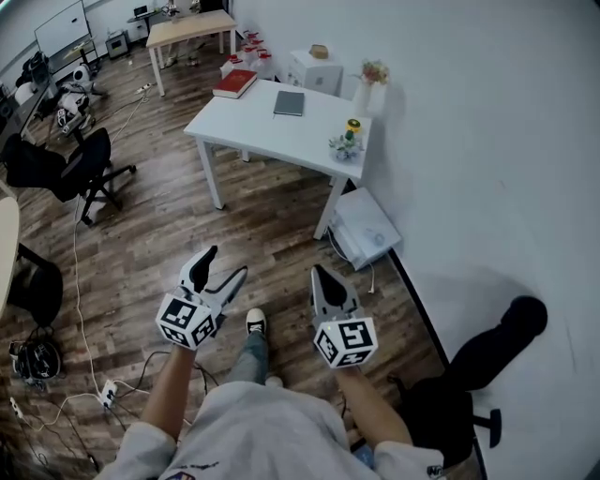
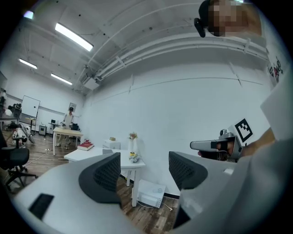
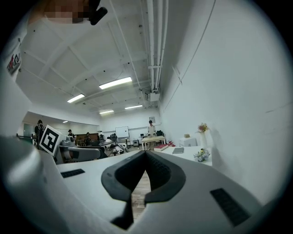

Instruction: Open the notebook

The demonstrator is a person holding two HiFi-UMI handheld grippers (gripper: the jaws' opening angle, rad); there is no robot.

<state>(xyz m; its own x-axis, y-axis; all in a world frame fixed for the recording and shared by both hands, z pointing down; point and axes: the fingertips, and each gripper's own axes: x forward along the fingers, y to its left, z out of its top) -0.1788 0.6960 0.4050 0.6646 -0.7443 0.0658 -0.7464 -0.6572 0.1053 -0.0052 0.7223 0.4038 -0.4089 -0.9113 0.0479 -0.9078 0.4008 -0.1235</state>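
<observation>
Notebook (image 1: 289, 103) closed, plain dark grey cover, lying flat near far edge of white table (image 1: 267, 133), long axis running near-to-far edge. Left gripper (image 1: 225, 263) fingers spread, nothing between. Right gripper (image 1: 319, 274) fingers pressed together. Both well apart from table.

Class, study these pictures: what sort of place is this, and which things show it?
Probably an open office or lab workspace: a whiteboard at the far end, a black swivel chair, and a white table bearing a closed notebook.
</observation>
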